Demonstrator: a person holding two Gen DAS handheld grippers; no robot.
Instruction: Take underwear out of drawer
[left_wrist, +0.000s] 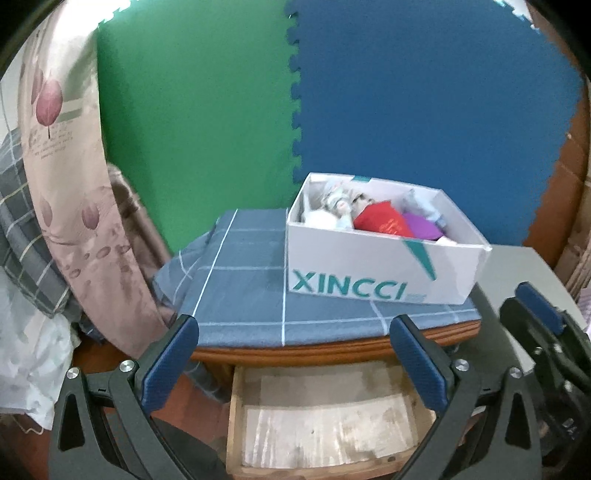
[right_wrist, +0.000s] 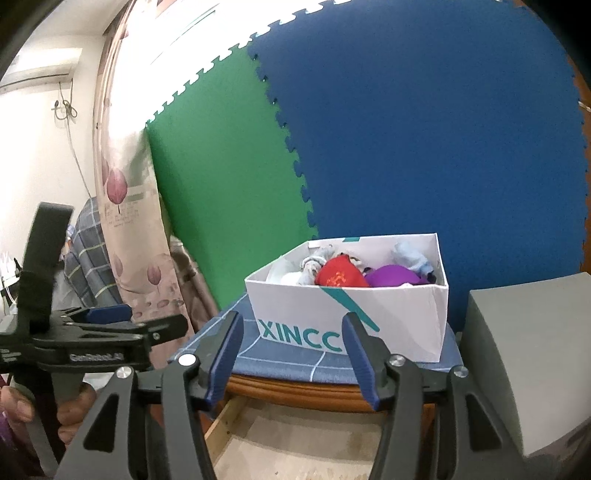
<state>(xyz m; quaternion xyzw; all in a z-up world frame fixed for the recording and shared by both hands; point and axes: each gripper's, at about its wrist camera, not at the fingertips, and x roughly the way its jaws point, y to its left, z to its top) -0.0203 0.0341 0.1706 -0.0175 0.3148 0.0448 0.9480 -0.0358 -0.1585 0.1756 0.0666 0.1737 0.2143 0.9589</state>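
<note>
The wooden drawer (left_wrist: 321, 417) (right_wrist: 295, 446) stands pulled out under the cabinet top, and only its bare bottom shows. Underwear lies in a white XINCCI box (left_wrist: 369, 273) (right_wrist: 399, 317) on the cloth-covered top: a red piece (left_wrist: 384, 221) (right_wrist: 341, 275), a purple piece (left_wrist: 421, 227) (right_wrist: 395, 277) and pale ones behind. My left gripper (left_wrist: 295, 332) (right_wrist: 157, 317) hangs open and wide above the drawer's front, holding nothing. My right gripper (right_wrist: 293, 325) (left_wrist: 528, 306) is open beside it, level with the box front, with nothing between its fingers.
A blue checked cloth (left_wrist: 251, 280) covers the cabinet top. Green and blue foam mats (left_wrist: 406, 110) line the wall behind. A flowered curtain (left_wrist: 74, 221) hangs left, with checked bedding beyond. A grey block (right_wrist: 528, 362) stands right of the box. A hand (right_wrist: 74, 410) holds the left gripper.
</note>
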